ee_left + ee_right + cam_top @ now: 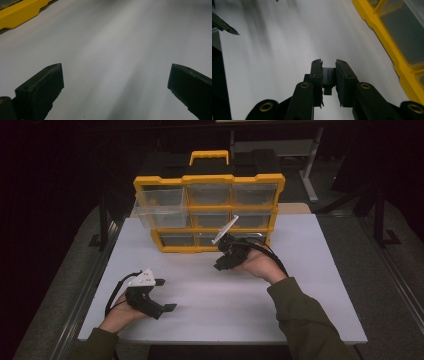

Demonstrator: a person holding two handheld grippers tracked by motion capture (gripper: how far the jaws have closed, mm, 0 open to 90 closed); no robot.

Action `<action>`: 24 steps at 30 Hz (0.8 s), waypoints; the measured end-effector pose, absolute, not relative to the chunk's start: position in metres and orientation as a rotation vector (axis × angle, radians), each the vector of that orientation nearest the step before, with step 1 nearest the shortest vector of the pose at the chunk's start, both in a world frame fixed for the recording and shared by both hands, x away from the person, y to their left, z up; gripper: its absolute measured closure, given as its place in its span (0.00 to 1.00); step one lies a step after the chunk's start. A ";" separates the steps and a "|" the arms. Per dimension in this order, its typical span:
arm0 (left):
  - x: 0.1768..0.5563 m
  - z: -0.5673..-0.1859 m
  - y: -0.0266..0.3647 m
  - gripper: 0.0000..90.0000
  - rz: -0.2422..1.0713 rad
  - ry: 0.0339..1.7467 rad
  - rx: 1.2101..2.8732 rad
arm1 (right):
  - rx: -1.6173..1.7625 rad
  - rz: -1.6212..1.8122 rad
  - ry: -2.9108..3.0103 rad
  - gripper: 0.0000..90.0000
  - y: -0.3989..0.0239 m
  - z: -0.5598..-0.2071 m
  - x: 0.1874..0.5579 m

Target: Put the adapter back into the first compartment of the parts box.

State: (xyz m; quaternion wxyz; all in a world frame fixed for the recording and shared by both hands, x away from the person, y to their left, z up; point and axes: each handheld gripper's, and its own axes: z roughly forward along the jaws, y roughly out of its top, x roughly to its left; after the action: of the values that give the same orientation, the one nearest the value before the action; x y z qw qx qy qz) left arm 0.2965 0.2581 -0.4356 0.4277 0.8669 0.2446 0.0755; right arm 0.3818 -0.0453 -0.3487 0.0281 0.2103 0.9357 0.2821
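While the left tool (167, 295) rests open, the right tool (329, 72) grips a small grey adapter (328, 76) beside the yellow organizer (209, 212), one clear drawer (160, 206) pulled out.

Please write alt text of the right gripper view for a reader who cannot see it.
The right tool is shut on a small grey metal adapter with printed lettering, held above the white table top. A yellow plastic organizer with clear drawers runs along the right edge.

Left gripper (169, 295), black body, grey three-cornered plate on top, black cable looped behind, right gripper (329, 65), two black jaws with flat pads, brass-coloured pivot screws on the linkage arms, olive-green long sleeves (305, 317) on both forearms
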 end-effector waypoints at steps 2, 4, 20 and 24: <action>0.297 -0.436 0.258 0.00 0.188 0.611 2.166 | 0.643 0.882 2.889 0.84 -0.044 -0.343 0.382; 0.296 -0.435 0.258 0.00 0.189 0.612 2.165 | 0.639 0.885 2.889 0.84 -0.043 -0.338 0.382; 0.296 -0.435 0.258 0.00 0.190 0.613 2.165 | 0.598 0.953 2.858 0.84 -0.042 -0.298 0.389; 0.296 -0.435 0.258 0.00 0.190 0.613 2.163 | 0.584 0.959 2.851 0.84 -0.041 -0.288 0.391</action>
State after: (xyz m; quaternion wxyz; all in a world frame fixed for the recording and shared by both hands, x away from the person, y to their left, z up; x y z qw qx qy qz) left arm 0.2961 0.2582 -0.4349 0.4283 0.8663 0.2455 0.0761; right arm 0.3913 -0.0412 -0.2877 0.0385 0.1903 0.9297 0.3129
